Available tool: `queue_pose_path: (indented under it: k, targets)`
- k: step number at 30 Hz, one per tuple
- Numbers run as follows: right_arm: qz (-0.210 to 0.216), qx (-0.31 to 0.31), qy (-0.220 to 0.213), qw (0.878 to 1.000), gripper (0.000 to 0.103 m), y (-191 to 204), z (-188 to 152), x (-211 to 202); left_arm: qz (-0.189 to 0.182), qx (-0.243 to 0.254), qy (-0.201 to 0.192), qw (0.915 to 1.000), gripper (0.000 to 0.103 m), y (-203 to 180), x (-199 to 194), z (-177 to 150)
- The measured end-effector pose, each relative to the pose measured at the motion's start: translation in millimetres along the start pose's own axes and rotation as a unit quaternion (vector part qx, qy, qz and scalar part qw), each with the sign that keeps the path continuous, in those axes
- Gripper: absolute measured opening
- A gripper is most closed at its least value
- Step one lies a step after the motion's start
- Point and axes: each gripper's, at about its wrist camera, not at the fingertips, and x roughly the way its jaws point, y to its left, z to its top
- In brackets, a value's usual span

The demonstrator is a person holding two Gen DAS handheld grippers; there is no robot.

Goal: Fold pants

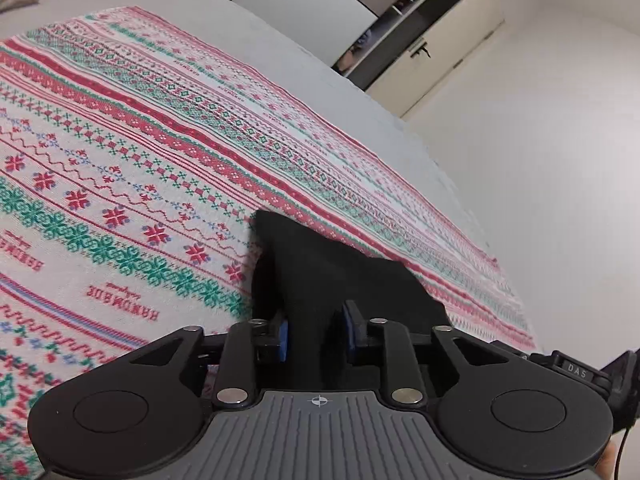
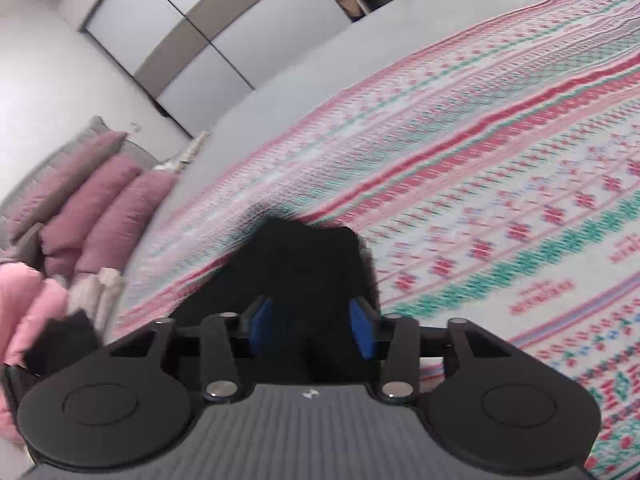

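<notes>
- Pants (image 1: 320,276): black cloth, lying on the patterned blanket (image 1: 132,152) that covers the bed; seen from both wrist cameras, a fold of it runs back between each pair of blue pads.
- Left gripper (image 1: 316,334): jaws partly apart; black cloth sits in the gap, and the pads (image 1: 283,336) do not visibly press it.
- Right gripper (image 2: 312,330): jaws wider apart, cloth between them, pads (image 2: 262,322) standing clear of it on both sides. The view is blurred.
- Wardrobe (image 2: 192,36): sliding panels behind the bed; one open section in the left view, its contents too small to identify.
- Pillows (image 2: 100,208): mauve, stacked at the head of the bed, well apart from the pants; a pink quilt (image 2: 28,304) lies beside them.
- A separate dark cloth piece (image 2: 60,340) shows at the right view's left edge.
</notes>
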Motion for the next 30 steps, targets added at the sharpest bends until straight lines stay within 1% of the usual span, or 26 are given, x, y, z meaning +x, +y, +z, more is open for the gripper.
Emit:
queue_pose_path:
  k: [1, 2, 4, 6, 10, 12, 15, 17, 18, 19, 20, 22, 23, 24, 25, 26, 27, 28, 30]
  targets:
    - [0.004, -0.001, 0.004, 1.000, 0.052, -3, -3, -2, -0.003, 0.007, 0.005, 1.0000, 0.037, -2, -4, 0]
    - [0.012, -0.002, 0.010, 1.000, 0.053, -5, -6, -4, -0.001, 0.014, 0.012, 0.9998, 0.048, -4, -8, 0]
    - [0.013, -0.003, 0.021, 1.000, 0.054, -12, -12, -11, 0.000, 0.026, 0.022, 0.9994, 0.051, -9, -20, -1]
    - [0.008, -0.011, 0.040, 0.999, 0.054, -10, -21, -15, 0.000, 0.032, 0.042, 0.9986, 0.056, -13, -31, -5]
    - [0.016, -0.022, 0.081, 0.996, 0.054, -3, -45, -25, 0.002, 0.053, 0.065, 0.9965, 0.056, -19, -54, -22]
    - [0.013, -0.039, 0.097, 0.994, 0.054, 3, -59, -32, -0.001, 0.048, 0.083, 0.9954, 0.056, -23, -64, -31]
    - [0.020, -0.046, 0.120, 0.992, 0.054, 5, -77, -46, -0.005, 0.052, 0.083, 0.9952, 0.055, -21, -81, -41]
    - [0.030, -0.046, 0.129, 0.990, 0.053, 6, -87, -54, 0.000, 0.048, 0.087, 0.9951, 0.055, -20, -92, -47]
    - [0.034, -0.045, 0.132, 0.990, 0.052, 6, -91, -59, -0.002, 0.038, 0.098, 0.9944, 0.054, -18, -94, -48]
    - [0.036, -0.044, 0.133, 0.989, 0.050, 8, -95, -62, -0.008, 0.024, 0.107, 0.9940, 0.054, -14, -97, -51]
    - [0.037, -0.043, 0.133, 0.990, 0.049, 8, -97, -65, -0.014, 0.017, 0.107, 0.9940, 0.054, -13, -100, -53]
    - [0.037, -0.040, 0.131, 0.990, 0.048, 8, -100, -68, -0.025, 0.014, 0.112, 0.9933, 0.053, -13, -103, -60]
    - [0.037, -0.037, 0.130, 0.990, 0.048, 7, -100, -67, -0.028, 0.012, 0.116, 0.9928, 0.052, -13, -102, -63]
    - [0.037, -0.031, 0.130, 0.990, 0.048, 6, -100, -67, -0.028, 0.014, 0.118, 0.9925, 0.038, -15, -102, -66]
    - [0.037, -0.025, 0.130, 0.991, 0.047, 6, -101, -66, -0.025, 0.020, 0.119, 0.9924, 0.027, -18, -101, -69]
    - [0.036, -0.023, 0.129, 0.991, 0.047, 6, -101, -66, -0.016, 0.028, 0.117, 0.9926, 0.014, -20, -100, -72]
    - [0.033, -0.023, 0.128, 0.991, 0.045, 7, -101, -66, -0.009, 0.032, 0.112, 0.9931, 0.008, -23, -100, -73]
    - [0.029, -0.023, 0.128, 0.991, 0.042, 8, -101, -66, -0.009, 0.037, 0.105, 0.9938, 0.008, -26, -104, -74]
    - [0.024, -0.024, 0.124, 0.992, 0.040, 12, -99, -70, -0.014, 0.053, 0.078, 0.9954, 0.008, -35, -118, -72]
